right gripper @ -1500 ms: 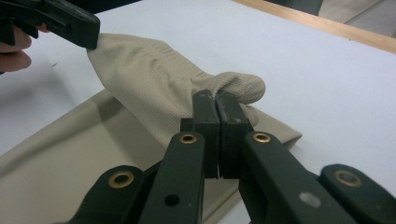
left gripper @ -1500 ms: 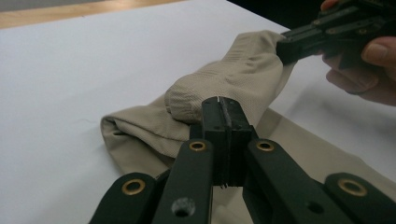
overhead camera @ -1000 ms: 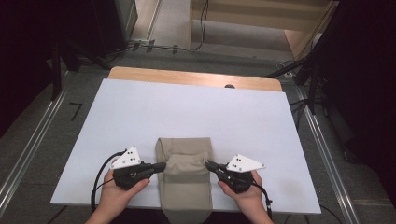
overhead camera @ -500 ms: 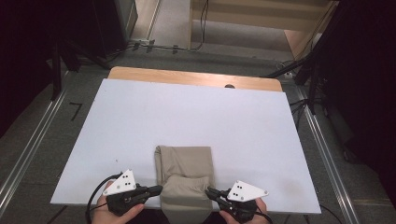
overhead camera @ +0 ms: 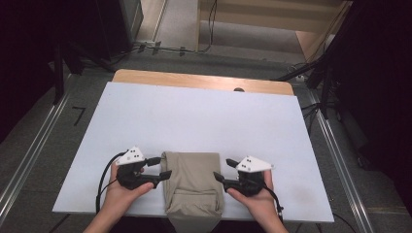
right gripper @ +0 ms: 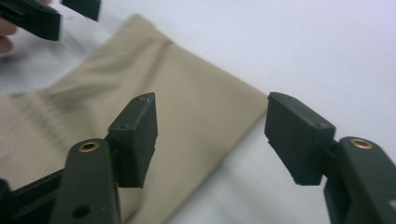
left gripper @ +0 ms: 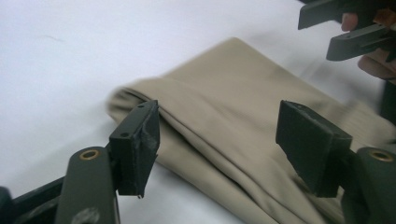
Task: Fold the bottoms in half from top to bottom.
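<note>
right now the folded khaki cloth lies at the near edge of the white table, its lower end hanging over that edge. your left gripper sits just beside the cloth's left side, jaws apart and holding nothing. your right gripper sits just beside its right side, jaws likewise spread and empty.
</note>
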